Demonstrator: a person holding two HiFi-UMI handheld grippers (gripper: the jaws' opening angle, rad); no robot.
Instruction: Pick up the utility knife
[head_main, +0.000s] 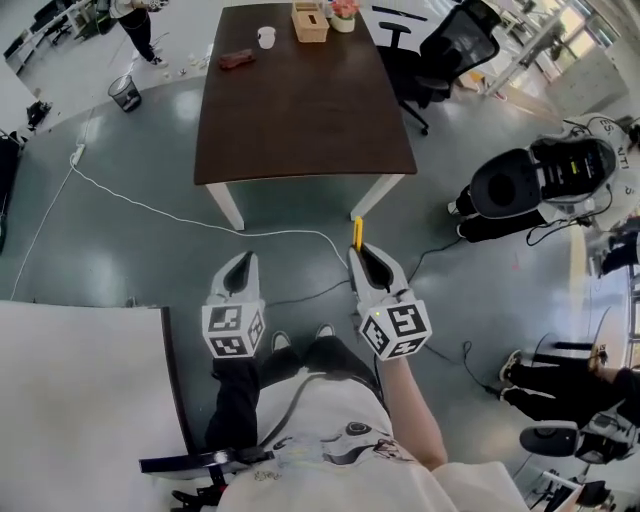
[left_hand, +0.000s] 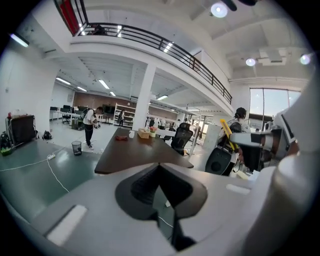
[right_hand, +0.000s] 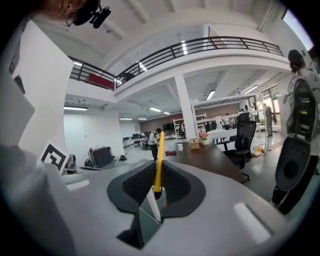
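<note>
Utility knife (right_hand: 159, 159) is off the table and in the air, clamped between the jaws of the right gripper (head_main: 360, 256). The slim yellow body stands edge-on between the pads. Its long axis runs in line with the jaws, and the free end sticks out past the tips toward 12 o'clock, at the dark table (head_main: 300, 100). I cannot tell which end carries the blade. Left gripper (head_main: 243, 268) sits just beside it at 9 o'clock, jaws closed together on nothing. Judgement: the grasp looks made, and what remains is carrying it steady.
</note>
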